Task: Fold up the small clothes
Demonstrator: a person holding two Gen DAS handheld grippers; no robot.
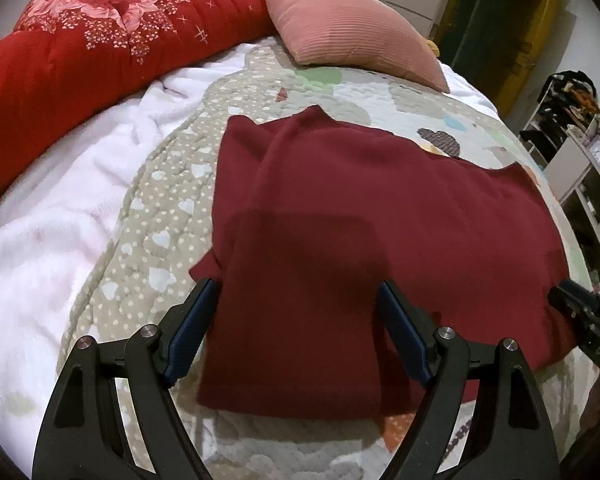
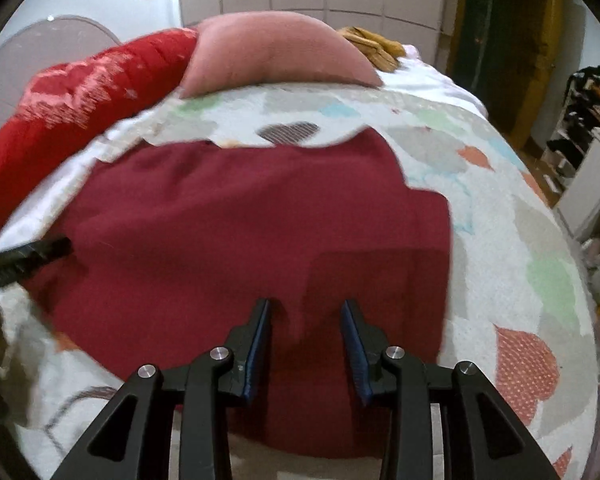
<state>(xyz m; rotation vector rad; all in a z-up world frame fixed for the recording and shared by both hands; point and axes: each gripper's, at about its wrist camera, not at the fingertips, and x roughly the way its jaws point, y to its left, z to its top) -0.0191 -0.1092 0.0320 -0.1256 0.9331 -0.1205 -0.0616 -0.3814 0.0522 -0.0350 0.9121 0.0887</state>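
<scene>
the garment [image 1: 380, 216] is a dark red knit lying flat on the quilt [image 1: 148, 216], near the bed's front edge, with its left side panel folded inward over the body so that a doubled layer sits at the near left. the left gripper [image 1: 296, 292] hovers over that doubled layer with its fingers spread wide and nothing between them; the wide spread probably lets it straddle the folded panel or press it flat. the right gripper [image 2: 305, 312] hangs over the near right part of the garment, fingers parted to a moderate gap and empty, a likely position for taking the unfolded right side. the pillow [image 1: 348, 28] and the red blanket [image 1: 80, 52] lie well apart at the far side, leaving room to fold. judged stage: first side fold made, second pending.
</scene>
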